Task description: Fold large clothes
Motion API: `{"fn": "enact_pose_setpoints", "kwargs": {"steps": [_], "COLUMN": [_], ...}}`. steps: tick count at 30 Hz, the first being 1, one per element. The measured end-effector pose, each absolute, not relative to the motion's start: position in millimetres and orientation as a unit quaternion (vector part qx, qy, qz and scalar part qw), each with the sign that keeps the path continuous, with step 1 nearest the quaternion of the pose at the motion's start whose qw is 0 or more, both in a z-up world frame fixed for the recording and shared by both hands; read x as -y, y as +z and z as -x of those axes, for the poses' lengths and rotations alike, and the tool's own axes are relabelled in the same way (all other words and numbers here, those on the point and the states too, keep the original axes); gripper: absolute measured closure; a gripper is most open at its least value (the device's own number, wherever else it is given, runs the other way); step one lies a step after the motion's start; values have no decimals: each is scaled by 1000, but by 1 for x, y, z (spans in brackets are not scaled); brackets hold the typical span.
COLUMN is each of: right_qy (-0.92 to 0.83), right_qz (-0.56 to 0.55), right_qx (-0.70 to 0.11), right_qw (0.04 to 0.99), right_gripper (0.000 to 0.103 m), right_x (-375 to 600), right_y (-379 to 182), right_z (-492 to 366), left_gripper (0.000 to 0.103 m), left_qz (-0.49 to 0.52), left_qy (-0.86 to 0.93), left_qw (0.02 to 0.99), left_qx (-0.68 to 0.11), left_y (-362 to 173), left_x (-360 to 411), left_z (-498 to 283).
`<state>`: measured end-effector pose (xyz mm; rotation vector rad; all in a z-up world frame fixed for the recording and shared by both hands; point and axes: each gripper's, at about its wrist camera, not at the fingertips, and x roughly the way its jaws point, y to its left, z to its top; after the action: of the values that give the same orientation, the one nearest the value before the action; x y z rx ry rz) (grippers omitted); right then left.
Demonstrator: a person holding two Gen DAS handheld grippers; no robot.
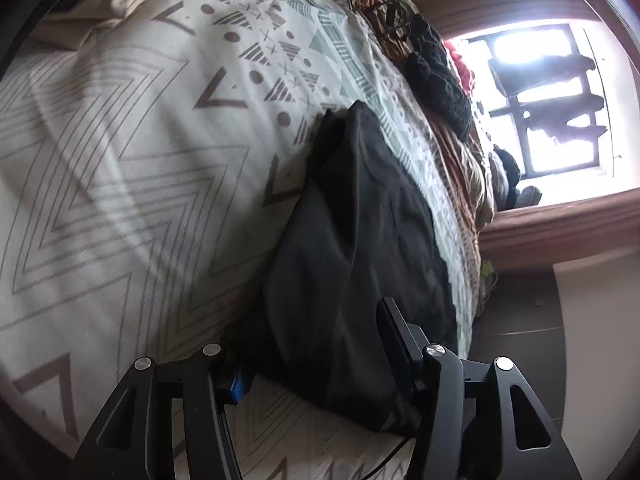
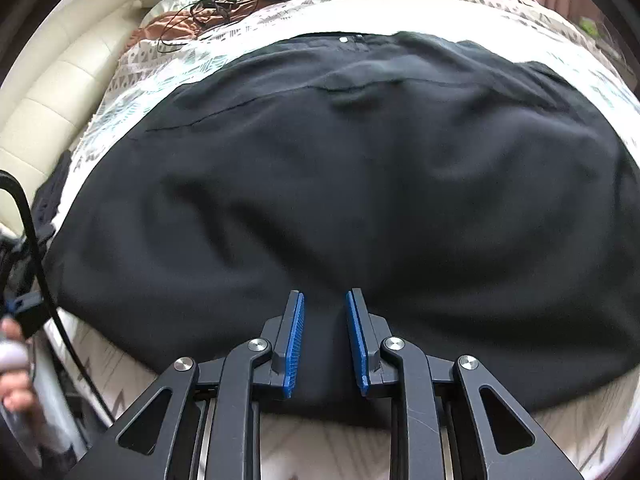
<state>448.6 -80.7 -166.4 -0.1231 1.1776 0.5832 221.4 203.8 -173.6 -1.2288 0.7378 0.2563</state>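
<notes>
The right gripper (image 2: 324,332) sits lowest in its own view, its jaws apart with a narrow gap between the blue pads (image 2: 295,340), and the near hem of the black garment (image 2: 340,184) lies in that gap. Whether the pads already touch the cloth I cannot tell; they have not closed on it. The left gripper (image 1: 316,344) is turned on its side over the same garment (image 1: 352,232), its jaws set wide apart astride the near end of the cloth, one finger partly buried in the dark folds, so nothing is pinched there either.

The garment lies spread on the patterned bedspread (image 2: 132,60), broad and mostly flat from the right wrist view, with soft ripples and a seam running across it. A small pale button (image 2: 343,39) at its far edge suggests a waistband, so these are probably trousers or shorts.

The fabric looks thin, limp and light: it will sag and bunch rather than hold any shape, and a single layer may slide between the pads. The best hold is likely the hem or a seamed edge, near the corners, one gripper at each, pinching all layers together.

Farther off lie a tangled black cable (image 2: 208,6) and a dark knitted item (image 1: 438,80), well apart from the garment.
</notes>
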Motion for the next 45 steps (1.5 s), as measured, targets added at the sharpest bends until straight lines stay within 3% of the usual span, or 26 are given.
{"fn": "enact_pose_setpoints", "kwargs": {"steps": [8,20,23,29,35,37,38,45], "right_qy": [257,243,232,222,260,269,274,279], "right_qz": [59,45,43,30,2,1,0,-31], "right_qx": [-541,-540,-539,-543,-527,-516,-512,-511], "right_qw": [798,805,808,809,809,813,814,813], "right_gripper": [83,101,102,103,94,79,76,74], "right_x": [65,47,46,51,72,83,89,129], "right_y": [-162,-164,-165,-164,-121,-107,-101,-96], "right_z": [-492,-556,-569,-581,-556,-537,-527,-474], "left_gripper": [47,56,61,85,91,92,92,93], "left_qz": [552,558,561,562,563,562,561,545], "left_qy": [132,157,160,141,95,86,80,49], "left_qw": [742,739,738,742,762,766,768,788], "left_qx": [-358,-343,-340,-338,-305,-299,-297,-281], "left_y": [-193,-203,-205,-196,-163,-155,-150,-115], "left_x": [-191,-205,-208,-209,-207,-205,-203,-191], "left_z": [-223,-242,-247,-249,-245,-247,-248,-259]}}
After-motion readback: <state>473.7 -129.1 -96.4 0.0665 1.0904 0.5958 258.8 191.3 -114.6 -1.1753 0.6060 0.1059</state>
